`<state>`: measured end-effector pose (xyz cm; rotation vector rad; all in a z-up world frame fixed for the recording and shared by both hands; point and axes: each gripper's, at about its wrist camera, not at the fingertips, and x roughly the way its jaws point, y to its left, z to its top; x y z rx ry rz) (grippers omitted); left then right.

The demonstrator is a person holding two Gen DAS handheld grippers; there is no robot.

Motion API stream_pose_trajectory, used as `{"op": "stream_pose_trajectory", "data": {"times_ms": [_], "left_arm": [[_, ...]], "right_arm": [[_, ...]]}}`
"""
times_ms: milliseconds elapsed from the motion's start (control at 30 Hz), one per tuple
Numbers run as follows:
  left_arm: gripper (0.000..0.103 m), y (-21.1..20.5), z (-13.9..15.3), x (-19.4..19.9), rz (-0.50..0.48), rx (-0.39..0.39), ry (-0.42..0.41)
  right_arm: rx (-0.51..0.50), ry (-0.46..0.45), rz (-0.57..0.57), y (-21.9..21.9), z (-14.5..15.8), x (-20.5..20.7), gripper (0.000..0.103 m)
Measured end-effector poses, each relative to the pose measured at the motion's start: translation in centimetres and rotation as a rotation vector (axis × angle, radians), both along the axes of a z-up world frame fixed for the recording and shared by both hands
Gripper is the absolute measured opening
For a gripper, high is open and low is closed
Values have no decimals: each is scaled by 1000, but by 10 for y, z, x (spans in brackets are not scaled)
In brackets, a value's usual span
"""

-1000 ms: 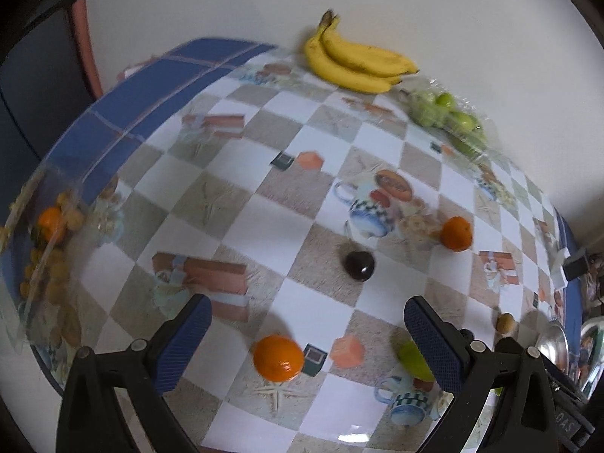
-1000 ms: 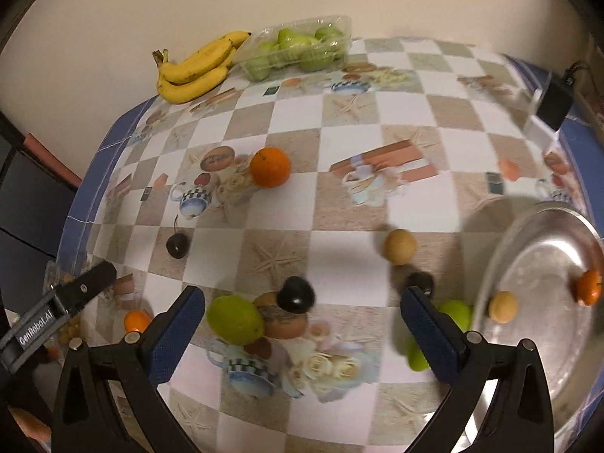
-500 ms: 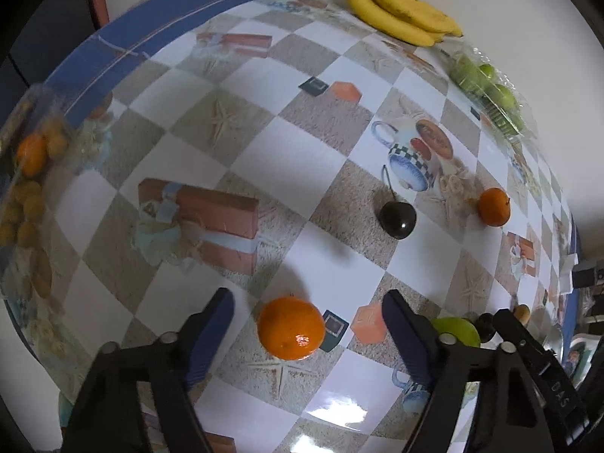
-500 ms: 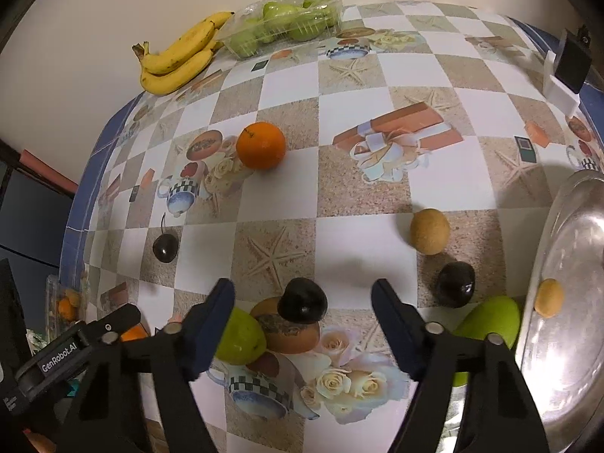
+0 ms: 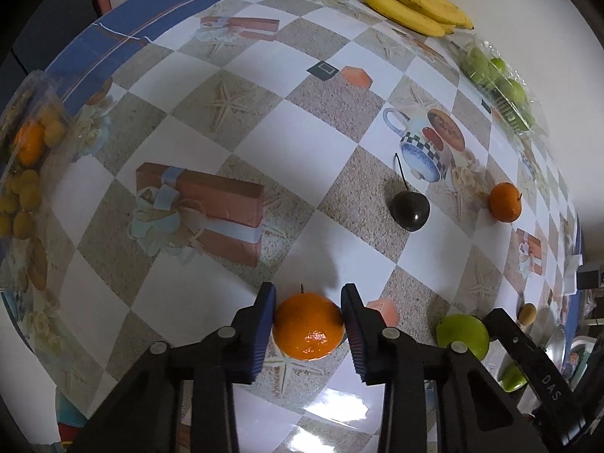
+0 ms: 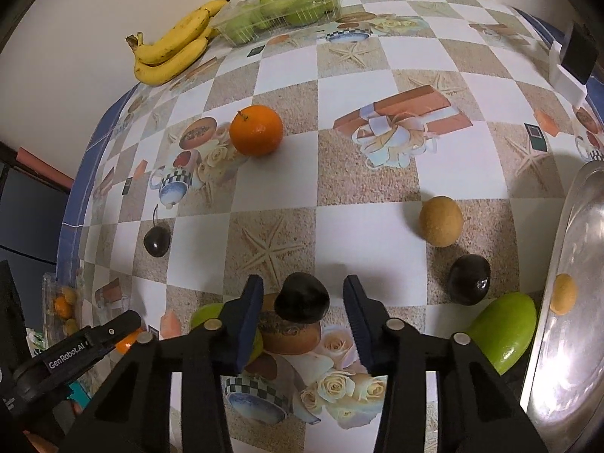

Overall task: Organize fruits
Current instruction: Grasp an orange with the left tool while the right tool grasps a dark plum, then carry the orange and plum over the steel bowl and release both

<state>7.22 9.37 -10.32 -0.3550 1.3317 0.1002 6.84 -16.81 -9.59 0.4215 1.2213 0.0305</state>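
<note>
An orange rests on the checked tablecloth between the blue pads of my left gripper. Its jaws are closing, and both pads touch the orange's sides. In the right wrist view a dark plum lies between the fingers of my right gripper. Those jaws are closing too, with a gap left on each side of the plum. A green apple sits half hidden behind the right gripper's left finger. A silver tray at the right edge holds a small yellow-brown fruit.
Bananas and a clear punnet of green fruit stand by the wall. Loose on the table are a second orange, a cherry, a tan round fruit, another plum and a green mango. A box of small fruit is at the left edge.
Both grippers have sunk toward the table and their jaws have narrowed from wide open. The left now brackets the orange and the right brackets the dark plum.
</note>
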Motion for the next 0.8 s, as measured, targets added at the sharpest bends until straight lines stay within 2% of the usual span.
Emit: {"op": "stream_pose_trajectory", "data": {"times_ms": [133,367,567,800], "left_arm": [[38,1,0,0,4,-2,-2],[37,2,8,0,8,-15,-29],[37,-5,29,1,-15,-26,-106],[37,-15,44,2,-55,-15,-159]], "right_arm": [[12,5,1,0,0,0,31],[32,-4,-1,-1,4,-2,31],[35,-63,-17,-8,28,-7,31],[-17,-106,-33,-17,54,-17,31]]}}
